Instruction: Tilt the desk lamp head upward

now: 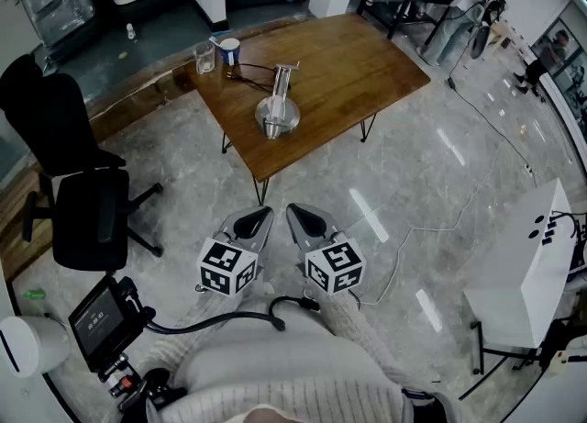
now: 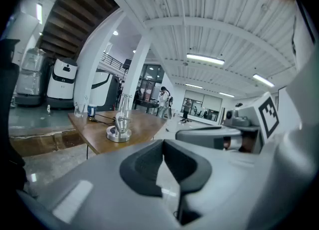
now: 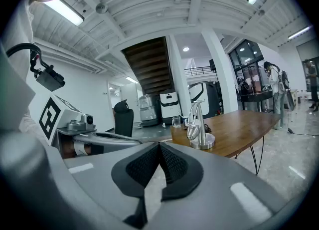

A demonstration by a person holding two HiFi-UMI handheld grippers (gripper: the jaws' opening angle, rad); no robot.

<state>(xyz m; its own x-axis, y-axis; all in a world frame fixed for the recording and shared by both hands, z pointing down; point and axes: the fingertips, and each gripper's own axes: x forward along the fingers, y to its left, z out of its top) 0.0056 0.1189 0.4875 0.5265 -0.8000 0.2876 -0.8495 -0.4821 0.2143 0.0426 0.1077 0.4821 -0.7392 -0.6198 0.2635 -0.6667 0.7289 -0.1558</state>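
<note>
Desk lamp stands on the wooden table, left of the table's middle. It has a round brushed-metal base and a thin metal frame arm. The head view gives it only from above. The right gripper view shows it side-on: the lamp head is a short shiny cylinder hanging low, tilted down beside the upright frame. The left gripper view shows the same lamp small and less sharp.

A clear glass and a blue-and-white cup sit at the table's far left corner, with a black cable running from there to the lamp. The table is dark brown with rounded corners and thin black hairpin legs. The floor is glossy grey stone-look. A black office chair stands left of the table.

Left gripper and right gripper are side by side, well short of the table's near edge and close to the person's body. Both point at the table, dipped slightly. Jaws on both are pressed together with nothing between them. Each gripper view catches the other gripper alongside.
</note>
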